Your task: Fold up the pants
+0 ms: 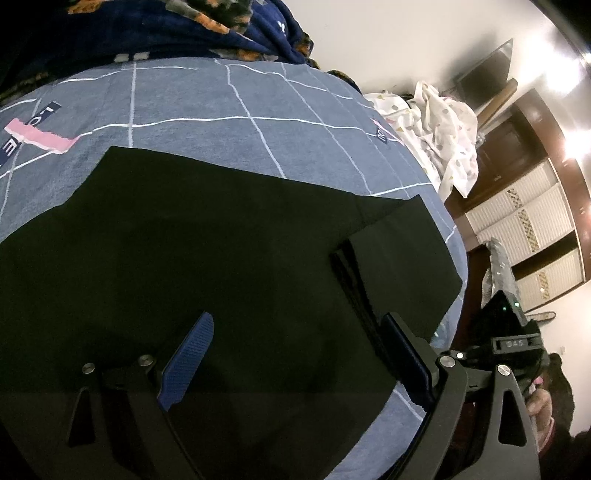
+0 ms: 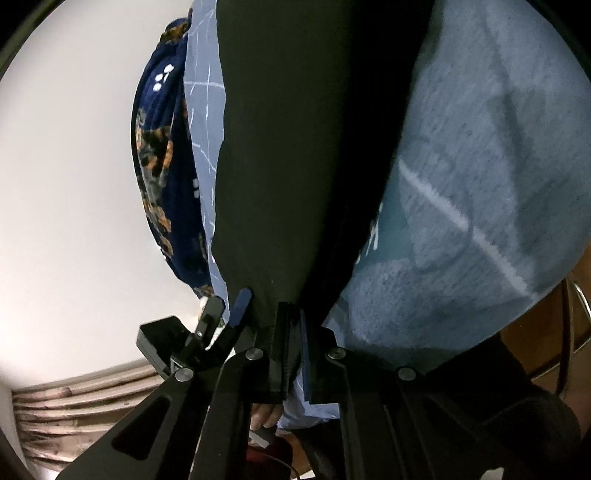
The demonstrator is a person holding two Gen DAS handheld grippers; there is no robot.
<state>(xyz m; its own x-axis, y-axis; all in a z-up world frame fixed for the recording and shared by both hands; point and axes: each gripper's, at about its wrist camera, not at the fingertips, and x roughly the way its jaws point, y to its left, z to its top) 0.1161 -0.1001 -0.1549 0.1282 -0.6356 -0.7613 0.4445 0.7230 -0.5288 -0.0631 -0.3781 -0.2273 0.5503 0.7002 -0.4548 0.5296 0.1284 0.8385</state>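
Left gripper [image 1: 295, 354], its blue ribbed fingers [image 1: 188, 360] spread wide apart, hovers released over the black fabric pants [image 1: 207, 251]. Right gripper [image 2: 293, 354], its jaws drawn close, is clenched on an edge of the same pants, the cloth running up from between the pads. The pants lie spread flat on the grey-blue bedsheet with white grid lines [image 1: 229, 107], one folded layer resting near the sheet's right-hand border in the left wrist view. Beyond the sheet's far edge lies a navy fleece blanket with orange print [image 1: 207, 33]; a white patterned cloth [image 1: 439, 125] is heaped past the sheet's right corner.
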